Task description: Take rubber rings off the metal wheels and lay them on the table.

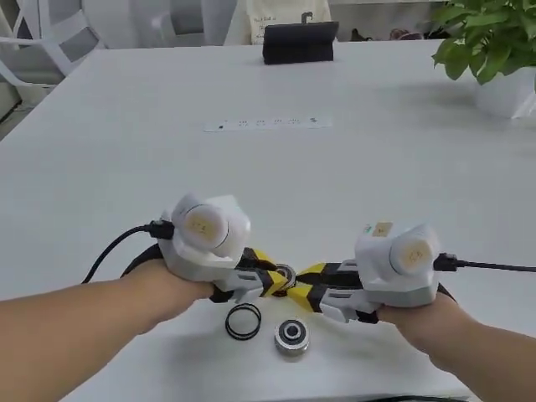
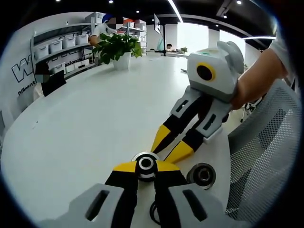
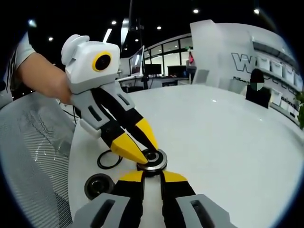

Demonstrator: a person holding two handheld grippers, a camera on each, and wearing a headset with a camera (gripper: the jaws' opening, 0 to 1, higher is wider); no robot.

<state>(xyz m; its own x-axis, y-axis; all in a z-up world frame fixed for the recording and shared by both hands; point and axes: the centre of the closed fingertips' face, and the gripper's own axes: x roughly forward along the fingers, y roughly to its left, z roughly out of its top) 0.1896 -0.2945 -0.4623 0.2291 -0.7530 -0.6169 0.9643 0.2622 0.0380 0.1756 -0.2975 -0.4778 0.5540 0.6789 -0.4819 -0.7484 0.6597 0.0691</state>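
1. Surface (image 1: 268,167): a white top that carries the work. Both tools are low over its near edge.
2. Left hand-held gripper (image 1: 270,281): its jaws are closed in on a wheel (image 2: 145,164), with one yellow tip on each side in the left gripper view. It is judged to be the holder. Its grip should be firm and steady, so the wheel does not turn or slip under the pull.
3. Right hand-held gripper (image 1: 303,285): it faces the left one tip to tip. Its jaws are drawn nearly together at the wheel's edge, but whether they have caught anything cannot be told. It should pinch the rubber alone, not the metal, and roll it off sideways a little at a time.
4. Wheel: it sits between the two sets of tips. The dark band round its rim is taken to be the ring, not yet off.
5. Bare wheel (image 1: 291,335): it lies on the surface just beside the right hand-held gripper's jaws, on the person's side.
6. Loose ring (image 1: 227,322): it lies flat just beside the left hand-held gripper's jaws, near the bare wheel but apart from it. The next ring could be laid alongside it.
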